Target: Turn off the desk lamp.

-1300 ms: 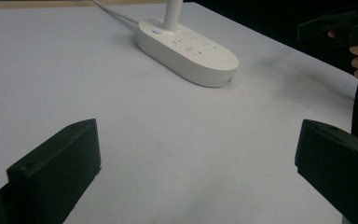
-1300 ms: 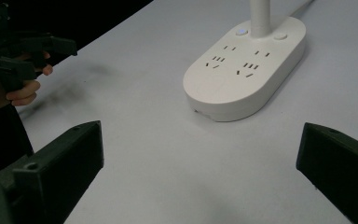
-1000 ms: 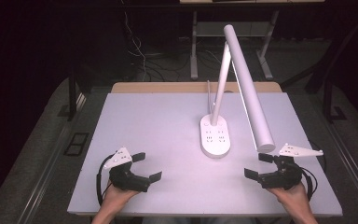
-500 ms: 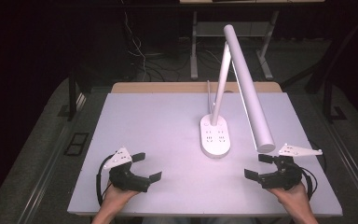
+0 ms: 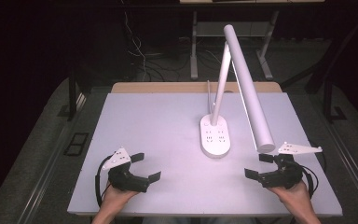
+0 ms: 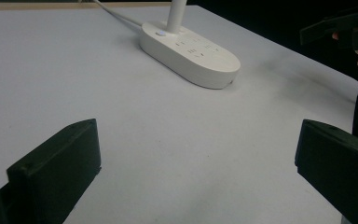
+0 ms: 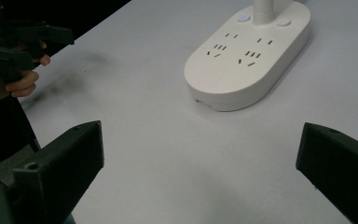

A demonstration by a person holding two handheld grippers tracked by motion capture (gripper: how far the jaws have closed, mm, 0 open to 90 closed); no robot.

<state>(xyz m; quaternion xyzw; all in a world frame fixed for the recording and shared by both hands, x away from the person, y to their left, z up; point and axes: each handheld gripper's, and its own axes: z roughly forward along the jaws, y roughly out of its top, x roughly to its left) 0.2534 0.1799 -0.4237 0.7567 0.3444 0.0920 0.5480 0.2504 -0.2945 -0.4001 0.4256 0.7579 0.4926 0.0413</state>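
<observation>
We judge the work barely begun: our left gripper and right gripper both rest with jaws spread wide and empty, while the desk lamp stands untouched ahead of and between them, well beyond either's fingertips.

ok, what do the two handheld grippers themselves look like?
Both are matte black bodies with two blocky black jaws. The left gripper and right gripper each carry a flat pale grey three-cornered plate on top, and a black cable loops from each body. The forearms at the bottom edge appear to be without sleeves.
</observation>
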